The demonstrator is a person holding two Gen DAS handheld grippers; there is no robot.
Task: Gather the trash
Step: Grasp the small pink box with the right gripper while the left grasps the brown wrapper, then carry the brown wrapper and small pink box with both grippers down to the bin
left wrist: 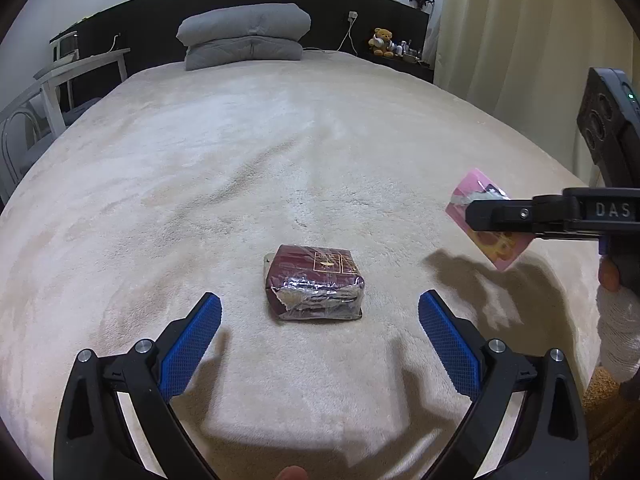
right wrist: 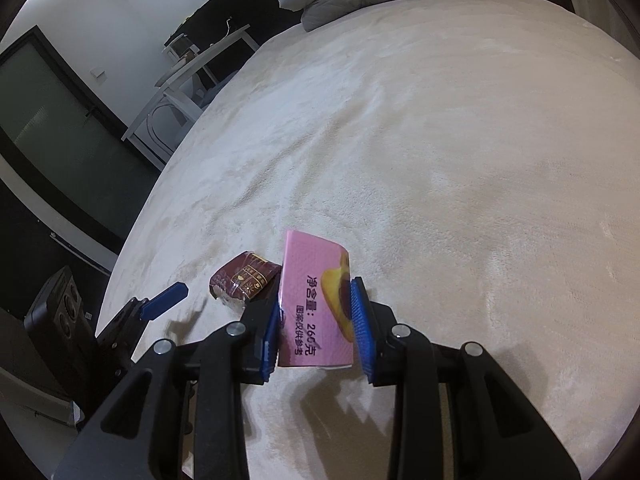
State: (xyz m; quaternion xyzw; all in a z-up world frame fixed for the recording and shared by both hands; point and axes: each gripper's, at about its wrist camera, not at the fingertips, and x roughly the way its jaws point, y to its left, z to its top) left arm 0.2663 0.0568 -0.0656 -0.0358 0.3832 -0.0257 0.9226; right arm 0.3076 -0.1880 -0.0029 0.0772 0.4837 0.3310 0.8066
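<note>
A dark red foil packet [left wrist: 314,282] with a torn end lies on the beige bed cover, just ahead of my left gripper [left wrist: 320,308]. The left gripper is open and empty, its blue pads wide apart on either side of the packet. My right gripper [right wrist: 316,312] is shut on a pink snack box [right wrist: 314,300] with a yellow fruit picture, held above the bed. The box [left wrist: 486,224] and the right gripper also show at the right edge of the left wrist view. The red packet [right wrist: 244,280] lies to the left of the box in the right wrist view.
The bed cover [left wrist: 280,140] stretches far ahead. Grey pillows [left wrist: 244,36] lie stacked at the black headboard. A white table and chair [left wrist: 52,92] stand left of the bed. A shelf with a teddy bear [left wrist: 382,42] is at the back right, by the curtain.
</note>
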